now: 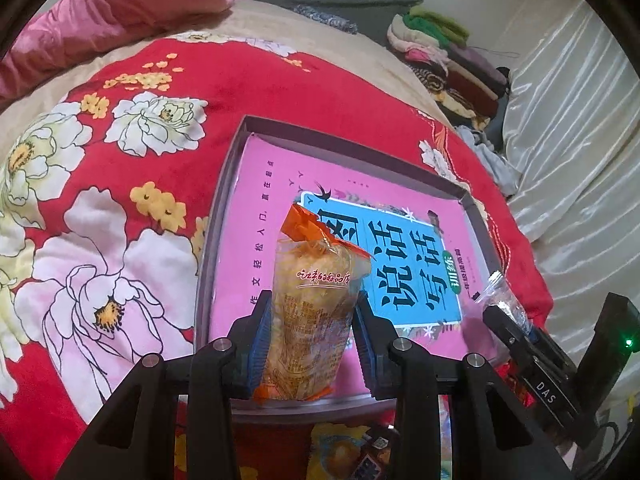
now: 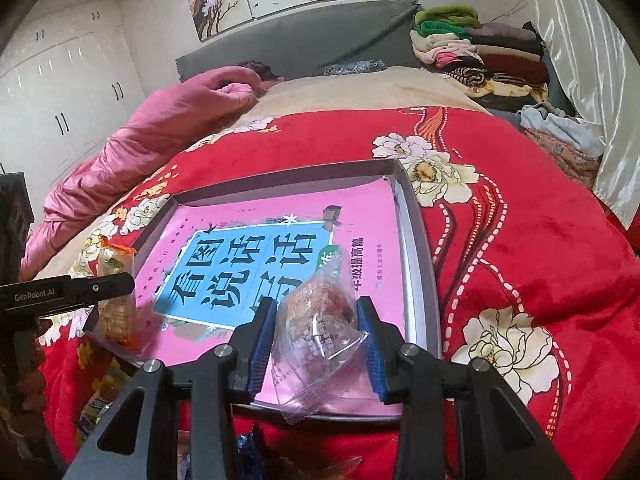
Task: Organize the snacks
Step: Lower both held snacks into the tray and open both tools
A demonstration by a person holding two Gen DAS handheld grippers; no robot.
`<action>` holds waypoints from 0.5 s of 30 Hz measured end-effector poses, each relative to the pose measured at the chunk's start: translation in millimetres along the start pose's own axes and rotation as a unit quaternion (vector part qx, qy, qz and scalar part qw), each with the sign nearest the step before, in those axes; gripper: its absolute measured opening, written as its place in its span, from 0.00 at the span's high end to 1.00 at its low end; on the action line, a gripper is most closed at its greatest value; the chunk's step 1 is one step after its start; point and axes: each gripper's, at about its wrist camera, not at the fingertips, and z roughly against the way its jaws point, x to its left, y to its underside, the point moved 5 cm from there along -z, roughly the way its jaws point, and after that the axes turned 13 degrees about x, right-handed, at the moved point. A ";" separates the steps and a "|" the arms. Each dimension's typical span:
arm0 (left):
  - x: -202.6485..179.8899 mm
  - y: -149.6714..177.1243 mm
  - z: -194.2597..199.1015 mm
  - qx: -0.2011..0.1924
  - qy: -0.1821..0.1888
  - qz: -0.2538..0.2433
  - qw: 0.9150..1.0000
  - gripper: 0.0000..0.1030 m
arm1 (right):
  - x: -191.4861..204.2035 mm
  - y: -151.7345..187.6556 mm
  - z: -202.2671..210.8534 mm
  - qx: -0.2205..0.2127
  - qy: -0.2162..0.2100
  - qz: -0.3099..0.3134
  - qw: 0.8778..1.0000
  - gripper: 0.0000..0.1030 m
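We've got a red blanket with big white and yellow flowers, and a grey box holding a pink book with a blue title panel. Our orange-trimmed snack packet looks yellow inside, the other packet is clear with brownish stuff, and a pink quilt is bunched behind.

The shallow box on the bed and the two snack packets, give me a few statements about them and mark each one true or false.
1. The left gripper grips an orange-topped snack packet between its fingers. True.
2. The right gripper is empty. False: it is closed on a clear packet with something brownish inside.
3. The box sits on a red floral blanket. True.
4. The box already holds several snacks. False: only a pink book with a blue panel lies in it.
5. Both packets are held over the box's near edge. True.
6. The folded clothes are stacked inside the box. False: they are piled at the head of the bed.
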 end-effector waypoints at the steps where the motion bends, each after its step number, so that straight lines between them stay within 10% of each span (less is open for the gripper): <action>1: -0.1 -0.3 -0.3 0.000 0.000 0.000 1.000 0.62 | -0.2 0.2 -0.2 0.001 0.002 0.000 1.000 0.59; 15: -1.7 1.5 -3.9 0.008 -0.003 -0.009 1.000 0.60 | -5.9 -0.3 2.1 0.005 0.006 -0.015 1.000 0.55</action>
